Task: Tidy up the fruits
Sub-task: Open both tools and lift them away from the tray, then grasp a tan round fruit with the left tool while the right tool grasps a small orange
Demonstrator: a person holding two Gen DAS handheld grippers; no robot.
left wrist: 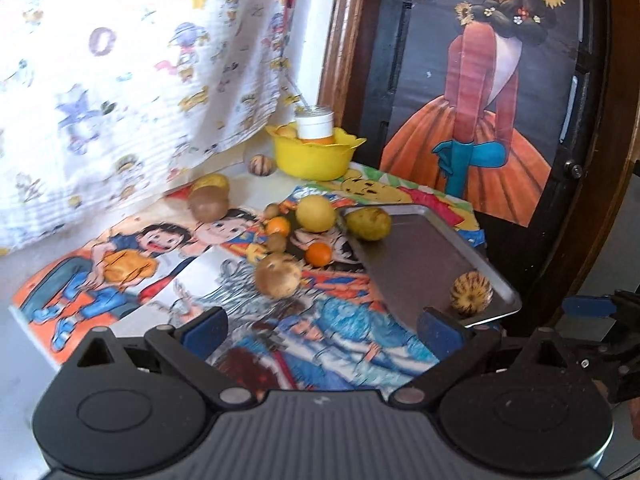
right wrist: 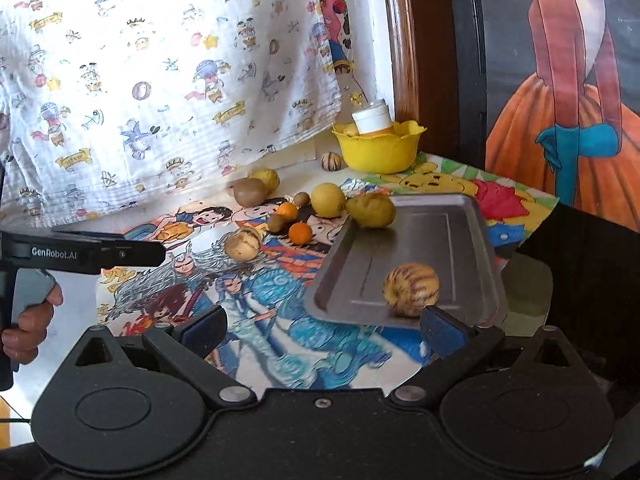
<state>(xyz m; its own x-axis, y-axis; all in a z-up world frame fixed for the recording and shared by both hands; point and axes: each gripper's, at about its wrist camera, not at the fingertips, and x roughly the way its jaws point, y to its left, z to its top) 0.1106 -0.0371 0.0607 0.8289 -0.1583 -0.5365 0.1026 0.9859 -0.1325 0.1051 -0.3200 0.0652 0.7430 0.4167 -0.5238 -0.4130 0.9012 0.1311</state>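
Note:
A metal tray (left wrist: pixel 404 264) (right wrist: pixel 424 236) lies at the right of the cartoon-printed table cover. On it sit a striped yellow melon (left wrist: pixel 467 293) (right wrist: pixel 410 289) near the front and a greenish-yellow fruit (left wrist: pixel 368 223) (right wrist: pixel 371 210) at its far corner. Left of the tray lie a yellow lemon (left wrist: pixel 315 213) (right wrist: pixel 328 199), two small oranges (left wrist: pixel 318 254) (right wrist: pixel 300 233), small kiwis (left wrist: pixel 276 242), a striped fruit (left wrist: pixel 278 274) (right wrist: pixel 243 243) and two brown-yellow fruits (left wrist: pixel 209 202) (right wrist: pixel 251 191). My left gripper (left wrist: pixel 320 330) is open and empty above the cover. My right gripper (right wrist: pixel 322 328) is open and empty, just short of the tray's melon.
A yellow bowl (left wrist: pixel 316 156) (right wrist: pixel 378 150) holding a white-capped jar stands at the back, with a small striped fruit (left wrist: pixel 260 165) (right wrist: pixel 331 160) beside it. A printed cloth hangs at the left. A dark painted panel stands behind the table at the right.

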